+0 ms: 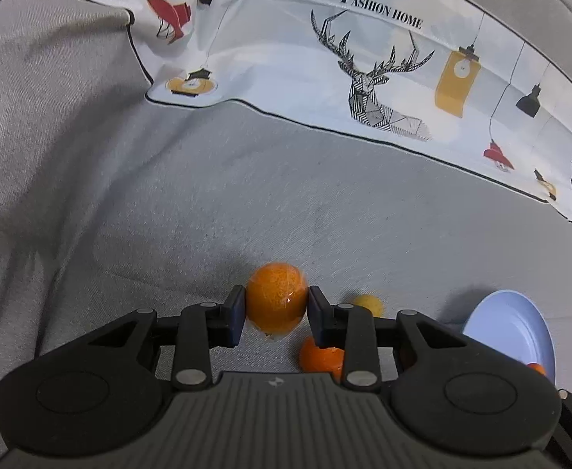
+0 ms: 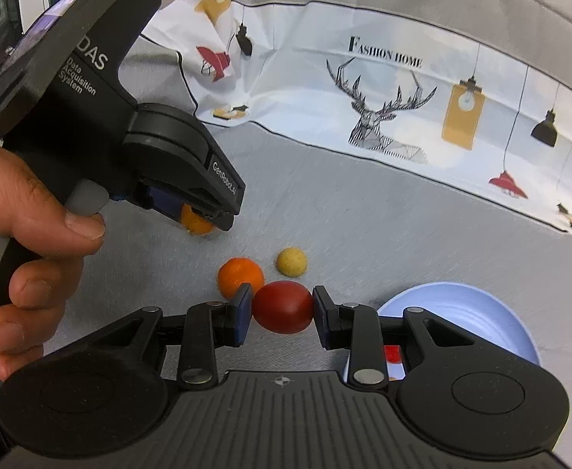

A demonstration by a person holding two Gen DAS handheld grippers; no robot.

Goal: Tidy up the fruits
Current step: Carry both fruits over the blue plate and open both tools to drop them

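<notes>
Right now your left hand-held gripper [image 1: 276, 308] is closed on an orange fruit [image 1: 277, 301], its two pads pressed against the fruit's opposite sides. From the right wrist view the same gripper shows at upper left with your left hand [image 2: 32, 234] wrapped round its handle, and the orange fruit peeks out between its tips, just above the grey cloth of the tabletop [image 2: 364, 215]; whether the fruit touches the cloth, you cannot tell.

Your right hand-held gripper [image 2: 282, 308] is clamped on a red fruit [image 2: 283, 306], a pad on each side of it.

Two more fruits lie loose on the cloth. A second orange fruit [image 2: 241, 275] sits just beyond the right gripper's left finger, and a small yellow fruit [image 2: 292, 261] lies just to its right, apart from it. In the left wrist view these two show below and to the right of the held orange, partly hidden by the gripper's right finger.

A pale blue plate [image 2: 481, 312] sits on the cloth to the right of both grippers. Something red [image 2: 392, 353] rests on it, mostly hidden behind the right gripper's linkage. A white printed cloth [image 2: 364, 97] with a deer head and hanging lamps lies across the far side of the tabletop.
</notes>
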